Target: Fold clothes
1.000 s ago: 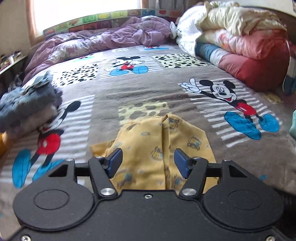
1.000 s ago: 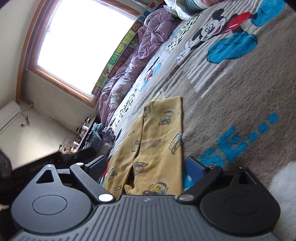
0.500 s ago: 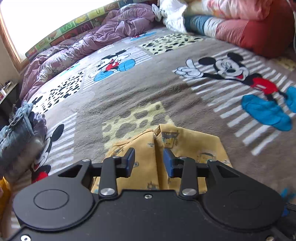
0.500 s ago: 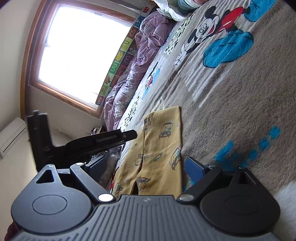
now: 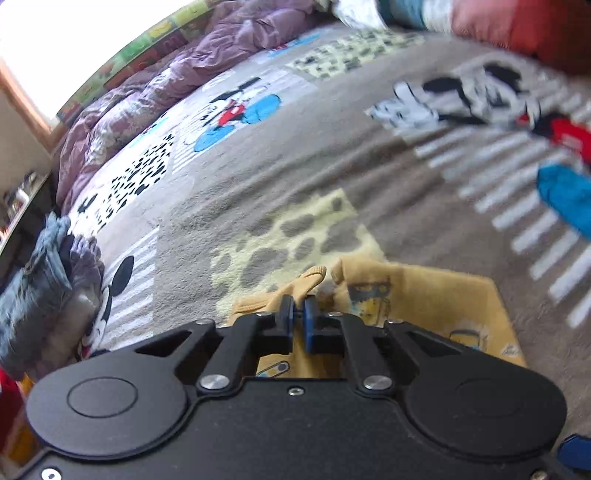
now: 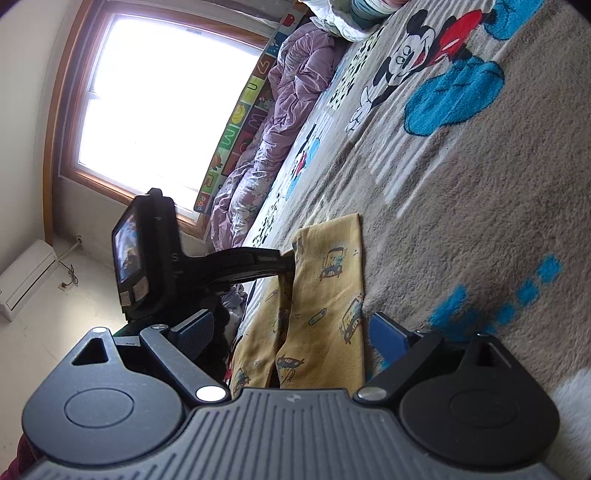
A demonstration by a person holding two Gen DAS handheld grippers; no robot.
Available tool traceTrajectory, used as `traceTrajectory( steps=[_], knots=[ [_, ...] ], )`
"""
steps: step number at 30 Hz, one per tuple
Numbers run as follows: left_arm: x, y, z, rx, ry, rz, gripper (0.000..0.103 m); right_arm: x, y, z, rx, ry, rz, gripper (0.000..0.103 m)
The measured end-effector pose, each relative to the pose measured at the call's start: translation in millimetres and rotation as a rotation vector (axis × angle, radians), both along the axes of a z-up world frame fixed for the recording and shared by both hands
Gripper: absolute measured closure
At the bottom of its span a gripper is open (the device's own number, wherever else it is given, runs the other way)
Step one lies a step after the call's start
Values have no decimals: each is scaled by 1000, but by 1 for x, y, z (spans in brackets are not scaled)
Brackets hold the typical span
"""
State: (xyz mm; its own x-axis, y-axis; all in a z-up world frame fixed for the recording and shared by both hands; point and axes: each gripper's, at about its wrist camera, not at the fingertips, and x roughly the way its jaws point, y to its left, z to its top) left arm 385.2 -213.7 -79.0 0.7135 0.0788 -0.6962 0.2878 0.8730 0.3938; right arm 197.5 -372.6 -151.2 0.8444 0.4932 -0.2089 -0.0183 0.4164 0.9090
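Observation:
Small yellow trousers with a vehicle print lie flat on the Mickey Mouse blanket. In the left wrist view my left gripper has its jaws closing hard together, and the blue pads pinch a bunched hem at the trousers' far end. The right wrist view shows the same trousers lengthwise, with the left gripper reaching in from the left onto their far end. My right gripper stands wide open low over the near end, one finger on each side of the cloth, pads not pressing it.
A heap of grey-blue clothes sits at the bed's left edge. A crumpled purple duvet runs along the window side, and stacked pink and red bedding lies at the far right. A bright window is beyond.
My left gripper moved forward and down to the trousers' far end and shut on the hem. The right gripper stayed open and nearly still.

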Motion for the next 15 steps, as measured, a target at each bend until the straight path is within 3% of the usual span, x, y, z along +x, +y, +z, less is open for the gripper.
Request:
traceTrajectory(
  steps=[10, 15],
  knots=[
    [-29, 62, 61, -211, -84, 86, 101, 1, 5, 4, -18, 12, -11, 13],
    [-51, 97, 84, -243, -144, 116, 101, 1, 9, 6, -36, 18, -23, 13]
  ],
)
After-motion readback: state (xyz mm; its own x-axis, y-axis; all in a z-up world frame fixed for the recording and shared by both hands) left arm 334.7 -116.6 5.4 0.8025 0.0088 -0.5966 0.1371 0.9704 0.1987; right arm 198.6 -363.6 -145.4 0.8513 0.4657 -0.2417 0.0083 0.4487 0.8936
